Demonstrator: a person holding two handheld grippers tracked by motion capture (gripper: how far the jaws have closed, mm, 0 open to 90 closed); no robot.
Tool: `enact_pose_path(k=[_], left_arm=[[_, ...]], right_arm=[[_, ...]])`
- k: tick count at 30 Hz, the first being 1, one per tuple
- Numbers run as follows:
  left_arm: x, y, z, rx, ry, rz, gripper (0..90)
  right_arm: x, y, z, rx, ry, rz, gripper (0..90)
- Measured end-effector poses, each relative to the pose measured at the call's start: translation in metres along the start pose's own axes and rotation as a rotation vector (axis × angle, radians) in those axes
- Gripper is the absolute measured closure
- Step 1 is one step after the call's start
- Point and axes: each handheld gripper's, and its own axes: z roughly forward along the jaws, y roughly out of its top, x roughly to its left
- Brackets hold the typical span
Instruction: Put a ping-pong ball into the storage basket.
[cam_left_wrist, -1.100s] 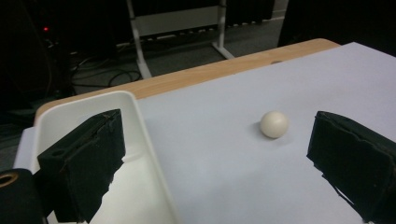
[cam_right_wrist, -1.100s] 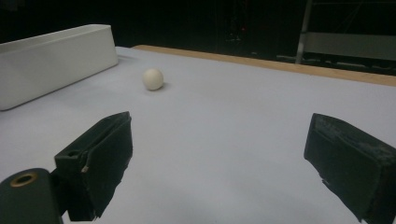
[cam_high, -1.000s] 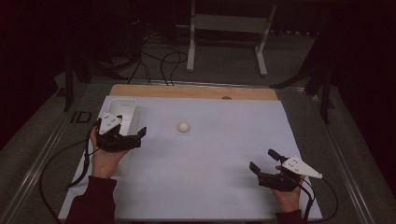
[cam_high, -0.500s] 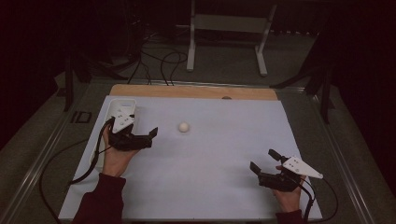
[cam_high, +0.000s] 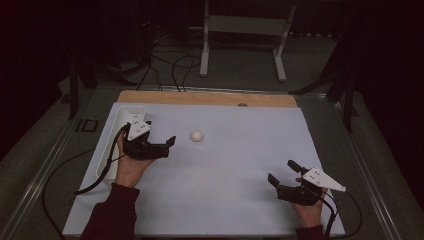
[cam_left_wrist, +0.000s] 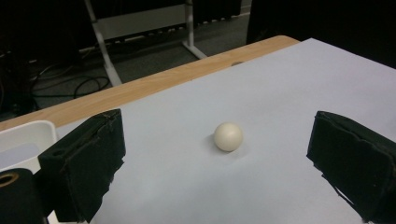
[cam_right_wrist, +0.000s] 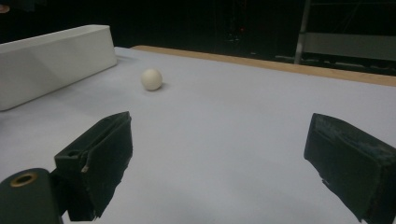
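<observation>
A small white ball (cam_high: 197, 136) lies on the white sheet (cam_high: 225, 190), left of centre toward the far side. My left gripper (cam_high: 168, 146) is open just left of the ball, a short gap away, jaws pointing at it. In the left gripper view the ball (cam_left_wrist: 228, 136) sits ahead between the two spread black jaws of the left gripper (cam_left_wrist: 224, 163). My right gripper (cam_high: 281, 171) is open near the front right corner, nothing between its jaws. From the right gripper (cam_right_wrist: 224, 163) the ball (cam_right_wrist: 152, 79) lies far off to the left.
A long white tray (cam_high: 111, 145) lies along the sheet's left edge, behind my left hand; it appears as the tray (cam_left_wrist: 23, 140) and the tray (cam_right_wrist: 51, 60). A wooden table edge (cam_high: 210, 98) runs along the far side. A metal stand (cam_high: 240, 45) and cables (cam_high: 170, 65) are on the floor beyond.
My left gripper has moved right across the sheet, away from the tray and close to the ball. The right gripper and the ball have stayed put.
</observation>
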Motion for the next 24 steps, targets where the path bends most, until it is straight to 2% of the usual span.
enact_pose_path(k=[24], left_arm=[[-0.015, 0.007, 0.027, 0.020, -0.056, -0.002, 4.3]], right_arm=[[-0.001, 0.000, 0.000, -0.005, 0.003, 0.006, 7.7]])
